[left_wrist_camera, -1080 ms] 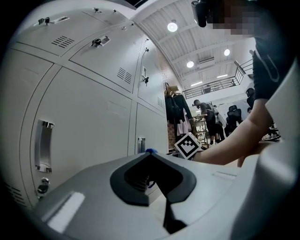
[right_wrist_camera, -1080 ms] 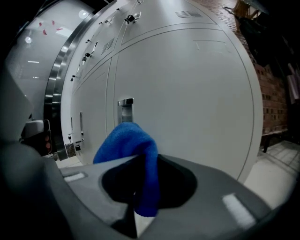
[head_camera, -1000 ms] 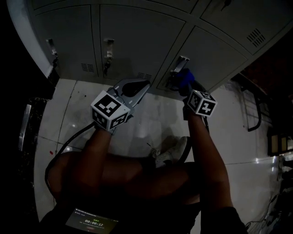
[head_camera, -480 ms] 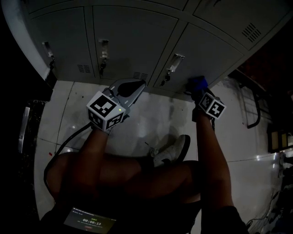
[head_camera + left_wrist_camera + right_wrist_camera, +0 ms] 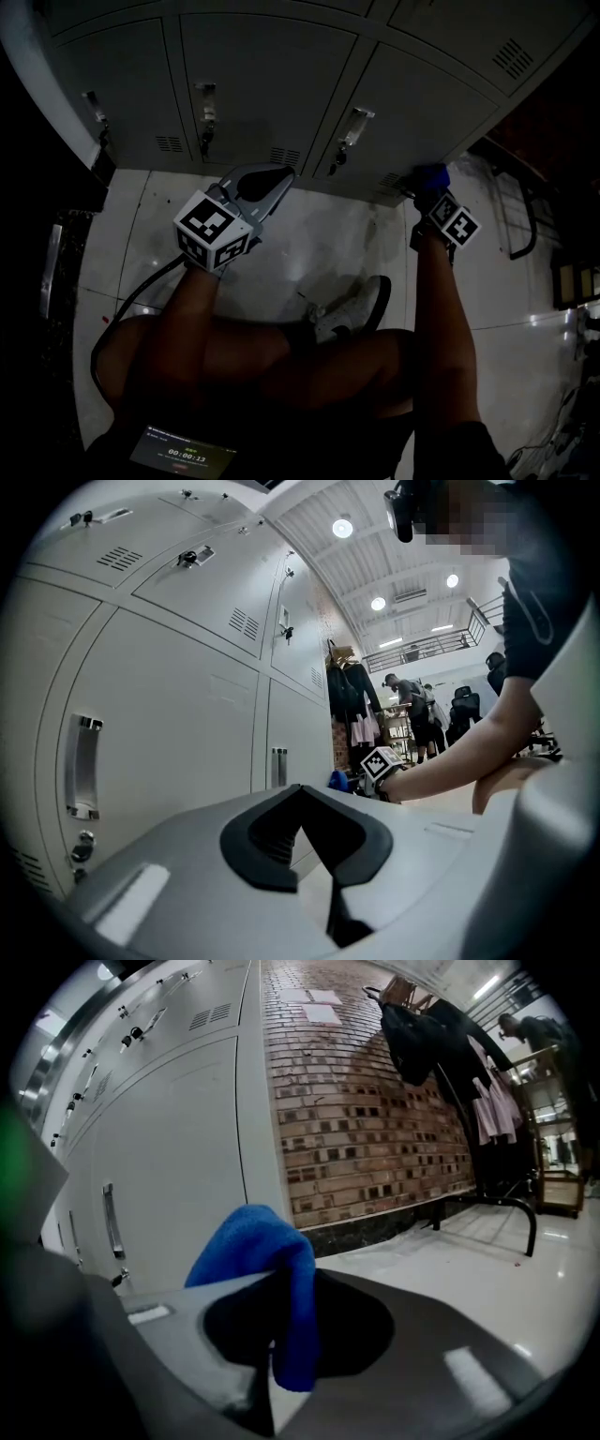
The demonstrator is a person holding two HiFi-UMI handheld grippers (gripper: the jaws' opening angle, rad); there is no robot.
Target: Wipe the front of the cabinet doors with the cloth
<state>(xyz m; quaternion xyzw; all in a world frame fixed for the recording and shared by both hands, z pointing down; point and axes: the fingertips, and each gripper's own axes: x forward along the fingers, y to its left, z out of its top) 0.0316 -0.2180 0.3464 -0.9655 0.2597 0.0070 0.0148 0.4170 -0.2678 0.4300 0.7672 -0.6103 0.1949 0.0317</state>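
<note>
Grey metal cabinet doors [image 5: 262,84] with handles fill the top of the head view. My right gripper [image 5: 429,185] is shut on a blue cloth [image 5: 431,174] at the bottom right corner of the right-hand door [image 5: 422,103]. In the right gripper view the blue cloth [image 5: 267,1269] hangs from the shut jaws, with the cabinet door [image 5: 178,1166] at the left. My left gripper [image 5: 272,178] hangs shut and empty just below the middle doors; in its own view my left gripper [image 5: 314,832] faces a door with a handle [image 5: 82,778].
A white tiled floor [image 5: 309,244] lies below the cabinets. My knees and a white shoe [image 5: 352,309] are under the grippers. A brick wall [image 5: 375,1101] and a black metal rack [image 5: 487,1208] stand right of the cabinets. A black cable [image 5: 141,291] runs over the floor at left.
My right gripper has slid the blue cloth rightward along the bottom of the right-hand door, from beside its handle to the door's lower right corner. The left gripper has barely moved.
</note>
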